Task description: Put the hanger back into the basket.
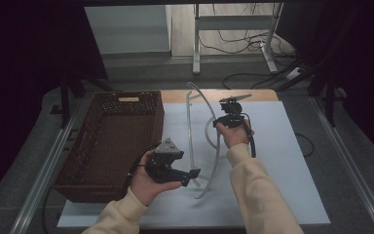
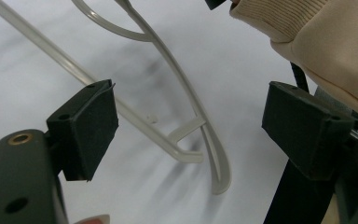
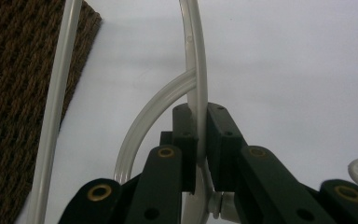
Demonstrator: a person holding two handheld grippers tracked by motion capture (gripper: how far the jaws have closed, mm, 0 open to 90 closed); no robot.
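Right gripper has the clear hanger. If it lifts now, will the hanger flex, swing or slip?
Probably light: the hanger is thin clear plastic. Its long slim arms may flex and swing, since the right gripper pinches it at one spot near the curve. The smooth rounded bar could twist between the flat jaws; the open left gripper could steady it.

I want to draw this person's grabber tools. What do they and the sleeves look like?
Both are black. The left gripper has a grey three-cornered plate on top, square black pads and brass-ringed screw holes. The right gripper looks the same, with a black cable trailing down. The sleeves are cream, with ribbed cuffs.
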